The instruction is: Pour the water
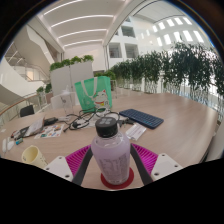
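Bright atrium space with rows of potted plants (pixel 170 70) fills the upper part of the frame, above a long wooden desk (pixel 175 125). At the bottom centre, the gripper (pixel 111 165) pinches a clear bottle (pixel 110 150) with a dark cap, its pink pads pressing both sides. A dark tablet (pixel 142 118) and scattered cables (pixel 55 125) lie beyond; a pale cup (pixel 32 154) sits at lower left. Likely risk: the smooth bottle slipping or twisting when tilted, spilling water onto the electronics nearby.
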A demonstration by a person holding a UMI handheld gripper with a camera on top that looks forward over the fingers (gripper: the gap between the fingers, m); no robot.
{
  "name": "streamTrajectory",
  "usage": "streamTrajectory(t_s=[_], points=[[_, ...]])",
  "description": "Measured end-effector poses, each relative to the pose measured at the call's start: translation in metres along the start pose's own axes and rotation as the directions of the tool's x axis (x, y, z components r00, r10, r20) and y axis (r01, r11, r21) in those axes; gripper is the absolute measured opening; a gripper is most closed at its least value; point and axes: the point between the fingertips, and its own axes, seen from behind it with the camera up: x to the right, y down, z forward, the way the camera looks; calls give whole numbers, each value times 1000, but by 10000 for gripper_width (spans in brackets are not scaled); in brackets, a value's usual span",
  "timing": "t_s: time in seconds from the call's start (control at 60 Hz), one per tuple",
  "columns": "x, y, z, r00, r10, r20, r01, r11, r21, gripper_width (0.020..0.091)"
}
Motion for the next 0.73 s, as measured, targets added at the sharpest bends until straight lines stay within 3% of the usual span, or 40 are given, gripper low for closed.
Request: streamTrajectory(t_s=[0.183, 0.4, 0.733], points=[[2, 6, -37, 999, -28, -20, 27, 997, -74, 831], [-35, 10, -140, 1000, 4, -31, -9, 990, -141, 833], [-80, -20, -308, 997, -20, -70, 13, 995, -103, 836]])
